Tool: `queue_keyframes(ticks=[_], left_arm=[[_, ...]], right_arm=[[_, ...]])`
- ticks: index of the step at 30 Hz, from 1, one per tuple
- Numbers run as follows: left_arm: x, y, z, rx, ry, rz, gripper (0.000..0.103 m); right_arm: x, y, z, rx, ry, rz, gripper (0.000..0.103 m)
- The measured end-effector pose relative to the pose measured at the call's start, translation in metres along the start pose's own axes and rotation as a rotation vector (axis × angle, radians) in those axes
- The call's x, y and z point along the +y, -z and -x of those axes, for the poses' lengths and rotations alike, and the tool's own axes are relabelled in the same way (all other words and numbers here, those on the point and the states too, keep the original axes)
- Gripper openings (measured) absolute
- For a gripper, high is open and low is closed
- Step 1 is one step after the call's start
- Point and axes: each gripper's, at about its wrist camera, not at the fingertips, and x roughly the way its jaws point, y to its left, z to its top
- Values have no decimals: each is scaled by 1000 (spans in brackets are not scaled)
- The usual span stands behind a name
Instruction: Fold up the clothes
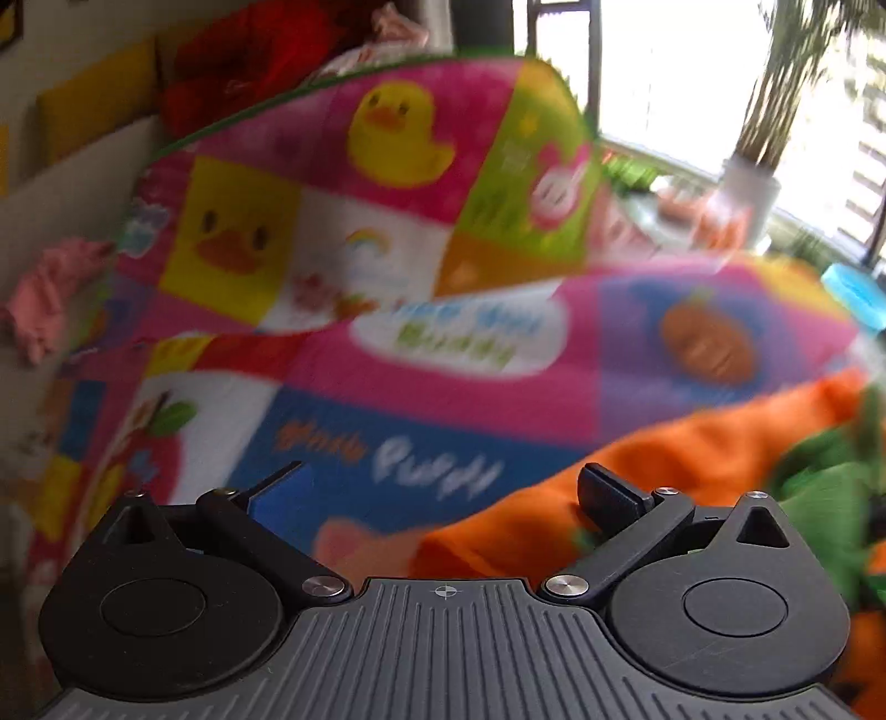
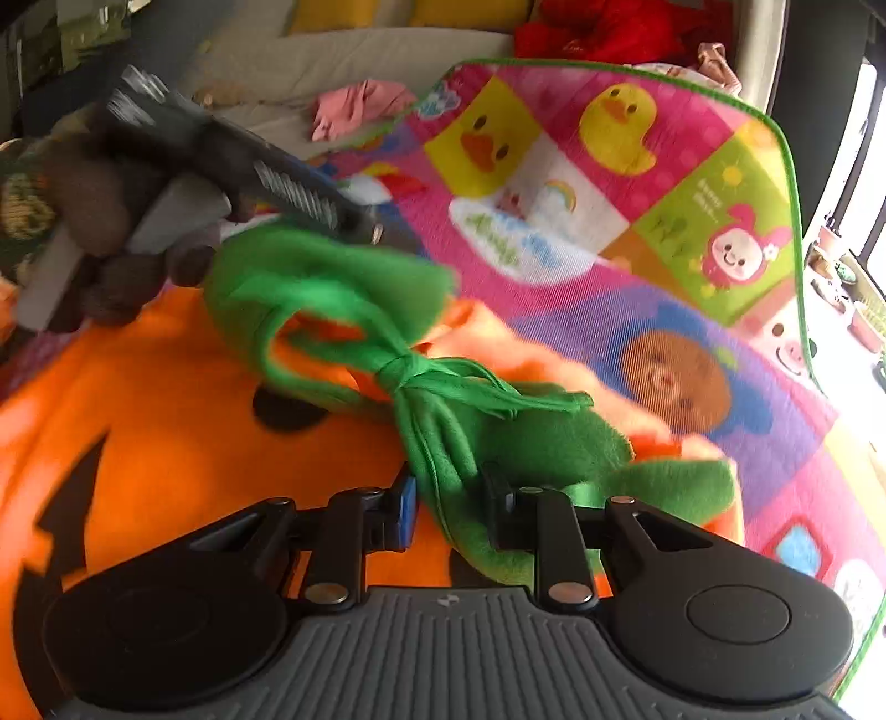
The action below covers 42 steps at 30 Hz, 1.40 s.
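Note:
An orange pumpkin costume [image 2: 183, 437] with black face marks and a green fleece collar [image 2: 343, 288] lies on a colourful play mat [image 2: 637, 183]. My right gripper [image 2: 448, 509] is shut on a green strip of the collar [image 2: 437, 476] near its knotted tie [image 2: 404, 371]. My left gripper [image 1: 443, 487] is open and empty, just above the mat [image 1: 387, 354], with the orange garment [image 1: 692, 459] under its right finger. In the right wrist view the left gripper [image 2: 354, 227] reaches down to the far side of the green collar; its fingertips are blurred there.
A pink garment [image 1: 50, 299] lies at the mat's left edge, also in the right wrist view [image 2: 354, 108]. Red cloth [image 2: 598, 27] sits on the pale sofa [image 2: 354, 50] behind. A potted plant [image 1: 747, 188] and a blue object [image 1: 855, 293] stand by the window.

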Motion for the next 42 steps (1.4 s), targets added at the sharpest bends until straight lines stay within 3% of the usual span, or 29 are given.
queue_keyframes(ticks=[2,3,6,11,15,17,19,22,24,27,29,34,38,42], left_arm=[[1,12,-11,44,-64,-36,103],[4,11,-4,33,-52,-20,103],[15,5,20,-17,-17,33,103],[16,5,58,-74,169,131,103],[12,9,84,-100,336,202,103],[10,11,96,-113,417,236,103],[0,20,92,-83,386,196,103],[4,33,83,-23,363,209,103],[7,40,79,3,390,228,103],[12,44,77,2,515,285,103],[9,44,79,-15,555,295,103],[2,46,70,-16,435,233,103],[16,43,76,-90,290,231,102],[40,37,82,-128,188,306,102]], right_arm=[[0,1,11,-18,-8,0,25],[-2,1,19,-40,-15,-3,29],[-12,-3,47,-138,-37,-35,53],[-34,-11,76,-288,-56,-136,54],[-35,-14,39,-229,-31,-155,53],[-32,-9,12,-155,42,-120,53],[-31,-3,-7,-101,102,-99,53],[-35,9,-13,-89,112,-125,54],[-34,14,-10,-88,117,-125,54],[-35,19,-11,-92,117,-133,56],[-34,20,-11,-101,121,-139,56],[-32,12,10,-186,115,-158,56],[-40,-6,40,-284,-81,-246,56],[-25,-26,29,-268,-222,-209,56]])
